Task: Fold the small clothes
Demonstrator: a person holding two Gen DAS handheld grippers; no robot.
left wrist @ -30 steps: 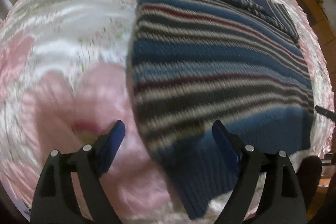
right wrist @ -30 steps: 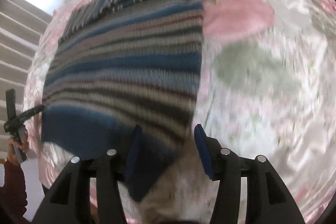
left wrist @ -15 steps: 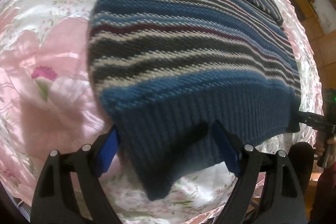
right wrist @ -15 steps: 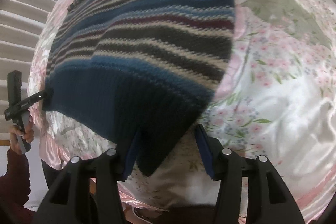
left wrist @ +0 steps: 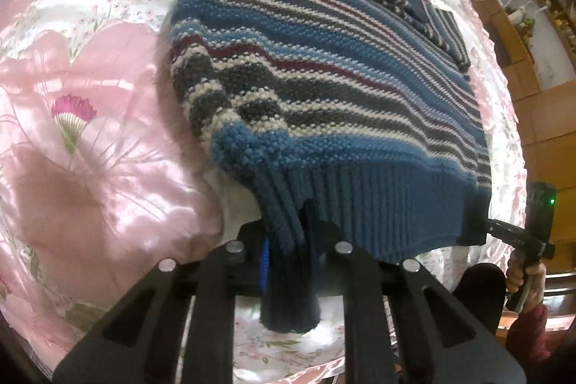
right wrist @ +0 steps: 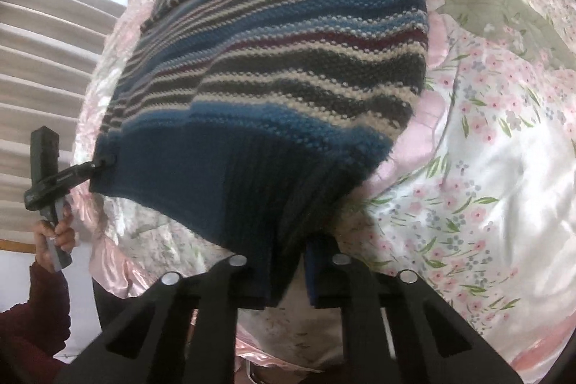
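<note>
A striped knit sweater in blue, grey, cream and maroon lies on a pink floral satin bedspread, its sleeves folded across the far end. My left gripper is shut on the left corner of the ribbed blue hem, which bunches between the fingers. In the right wrist view the sweater rises toward the camera, and my right gripper is shut on the hem's right corner. Each gripper also shows at the opposite corner: the right gripper and the left gripper.
The bedspread spreads wide to both sides of the sweater. A hand in a dark red sleeve holds the right tool; another hand holds the left. Wooden shelves stand at the far right, window blinds at the left.
Both grippers went from open over the hem to shut on its two corners. The hem has lifted off the bedspread and the knit bunches near the fingers.
</note>
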